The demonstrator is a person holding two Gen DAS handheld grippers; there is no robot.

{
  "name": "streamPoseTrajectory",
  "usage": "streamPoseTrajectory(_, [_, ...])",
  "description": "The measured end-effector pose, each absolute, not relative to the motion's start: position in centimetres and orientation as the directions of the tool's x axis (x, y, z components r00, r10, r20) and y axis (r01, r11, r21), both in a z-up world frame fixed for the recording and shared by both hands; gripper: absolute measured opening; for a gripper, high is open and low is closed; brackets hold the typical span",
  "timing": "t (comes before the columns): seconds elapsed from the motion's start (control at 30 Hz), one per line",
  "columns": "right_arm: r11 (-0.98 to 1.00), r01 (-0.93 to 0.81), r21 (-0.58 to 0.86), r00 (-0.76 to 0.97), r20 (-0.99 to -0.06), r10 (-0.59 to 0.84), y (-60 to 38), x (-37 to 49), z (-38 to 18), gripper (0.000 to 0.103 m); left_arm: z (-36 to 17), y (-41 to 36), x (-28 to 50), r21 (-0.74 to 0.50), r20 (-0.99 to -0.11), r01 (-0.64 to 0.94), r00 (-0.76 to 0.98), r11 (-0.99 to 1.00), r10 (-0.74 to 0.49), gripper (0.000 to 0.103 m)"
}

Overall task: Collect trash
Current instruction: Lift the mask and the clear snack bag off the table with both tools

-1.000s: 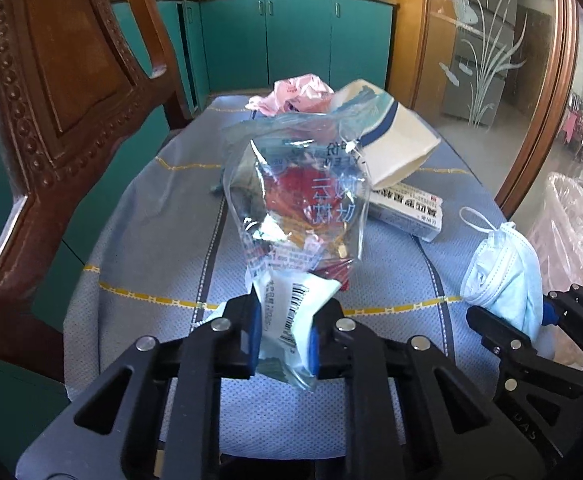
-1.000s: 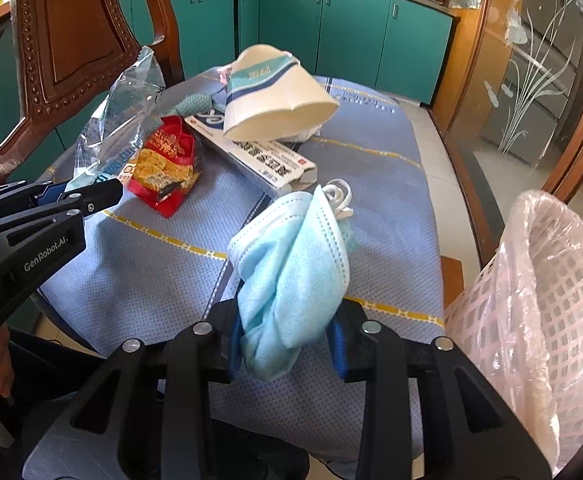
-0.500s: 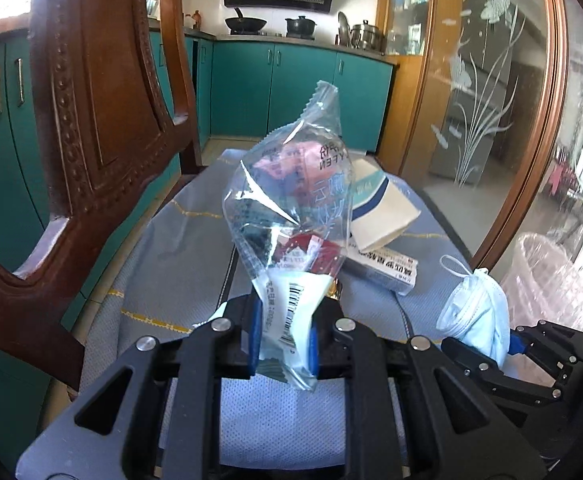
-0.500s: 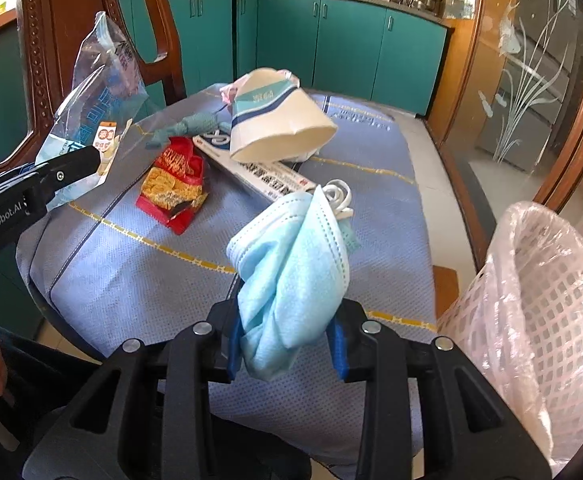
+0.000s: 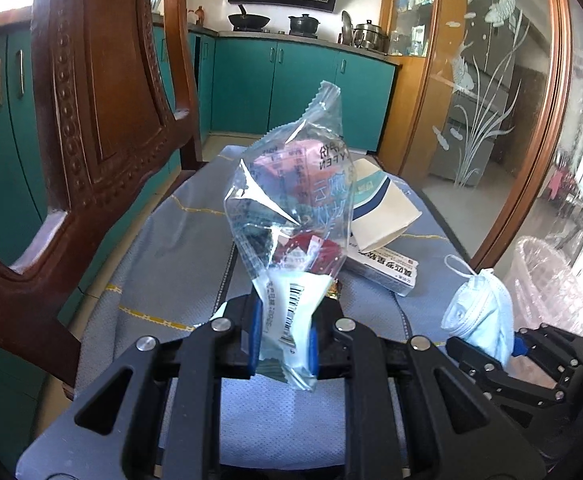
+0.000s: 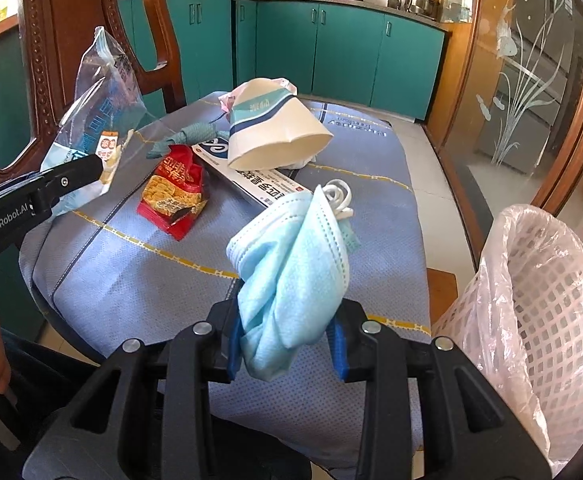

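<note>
Right hand-held gripper (image 6: 285, 342) clamps a face mask (image 6: 291, 264) beside the lined basket (image 6: 531, 312).

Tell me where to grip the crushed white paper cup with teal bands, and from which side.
Pinch the crushed white paper cup at its flattened open rim, coming from the near side: it lies on its side on the long white box, mouth toward the grippers.

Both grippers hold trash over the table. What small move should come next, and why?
Probably swing the right gripper, shut on the blue face mask, toward the lined basket just to its right; it is the nearest load to drop.
</note>
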State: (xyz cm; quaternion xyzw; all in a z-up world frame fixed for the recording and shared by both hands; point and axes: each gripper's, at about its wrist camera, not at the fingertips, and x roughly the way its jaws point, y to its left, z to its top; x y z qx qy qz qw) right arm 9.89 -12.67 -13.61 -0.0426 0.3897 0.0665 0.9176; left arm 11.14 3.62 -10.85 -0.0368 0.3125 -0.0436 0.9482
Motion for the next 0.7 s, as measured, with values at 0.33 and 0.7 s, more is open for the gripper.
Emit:
streamPoseTrajectory(0.33, [0.987,-0.153,-0.044,0.700,-0.710,0.077,-12.5,9.5,-13.1,0.035,-10.7,3.1,10.9,-0.070,-0.582,0.056,0.809,0.996,-0.086,0.019])
streamPoseTrajectory(0.7, [0.987,-0.143,-0.070,0.745,-0.665,0.060,-12.6,8.4,-10.9,0.035,-10.3,3.4,10.2,-0.073,-0.563,0.043,0.823,0.996,-0.076,0.019])
